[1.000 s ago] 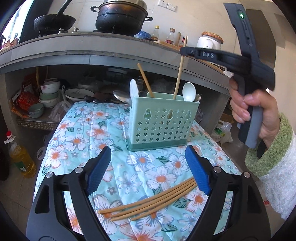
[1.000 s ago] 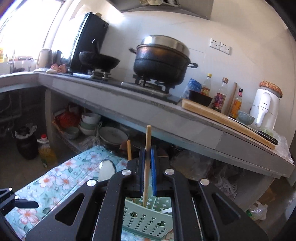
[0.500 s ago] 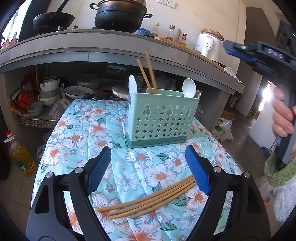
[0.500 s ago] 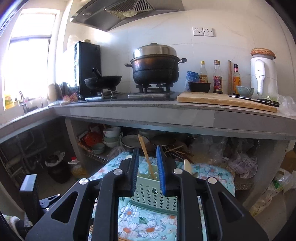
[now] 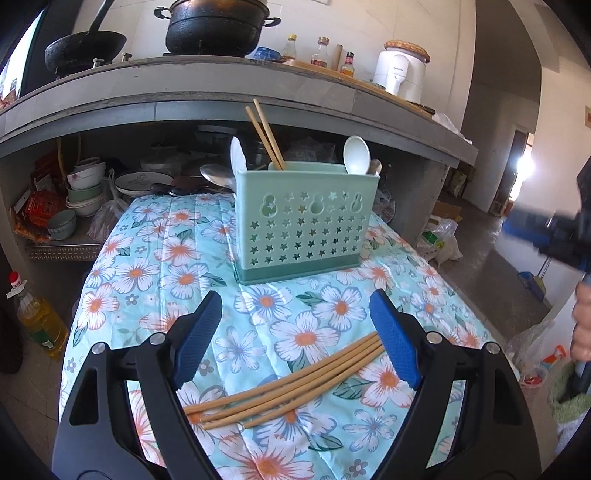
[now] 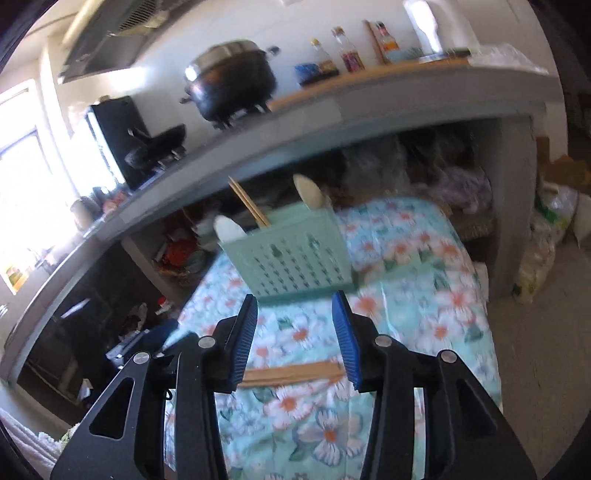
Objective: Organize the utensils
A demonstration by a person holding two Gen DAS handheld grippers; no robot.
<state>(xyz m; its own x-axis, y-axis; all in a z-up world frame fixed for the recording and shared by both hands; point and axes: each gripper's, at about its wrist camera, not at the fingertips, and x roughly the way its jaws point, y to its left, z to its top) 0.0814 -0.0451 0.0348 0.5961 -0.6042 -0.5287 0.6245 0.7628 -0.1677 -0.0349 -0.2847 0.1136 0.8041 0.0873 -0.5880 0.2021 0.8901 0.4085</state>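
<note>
A mint-green perforated utensil holder (image 5: pixel 304 218) stands on the floral-cloth table (image 5: pixel 155 258); it also shows in the right wrist view (image 6: pixel 295 262). Two chopsticks (image 5: pixel 266 134) and white spoons (image 5: pixel 356 153) stand in it. Several loose chopsticks (image 5: pixel 288 380) lie on the cloth between my left gripper's fingers; the right wrist view shows them too (image 6: pixel 291 373). My left gripper (image 5: pixel 297 332) is open and empty, low over them. My right gripper (image 6: pixel 293 338) is open and empty, above the table to the right; it appears blurred at the right edge of the left wrist view (image 5: pixel 554 236).
A grey concrete counter (image 5: pixel 221 92) overhangs behind the table, with a black pot (image 5: pixel 214 26), a wok, bottles and a white appliance on it. Bowls and plates (image 5: pixel 85 188) sit underneath. An oil bottle (image 5: pixel 37 317) stands on the floor at left. Bags lie on the floor at right.
My right gripper let the chopstick go into the holder, opened, and pulled back to the right and down. The holder now has two chopsticks. The left gripper stayed open over the loose chopsticks.
</note>
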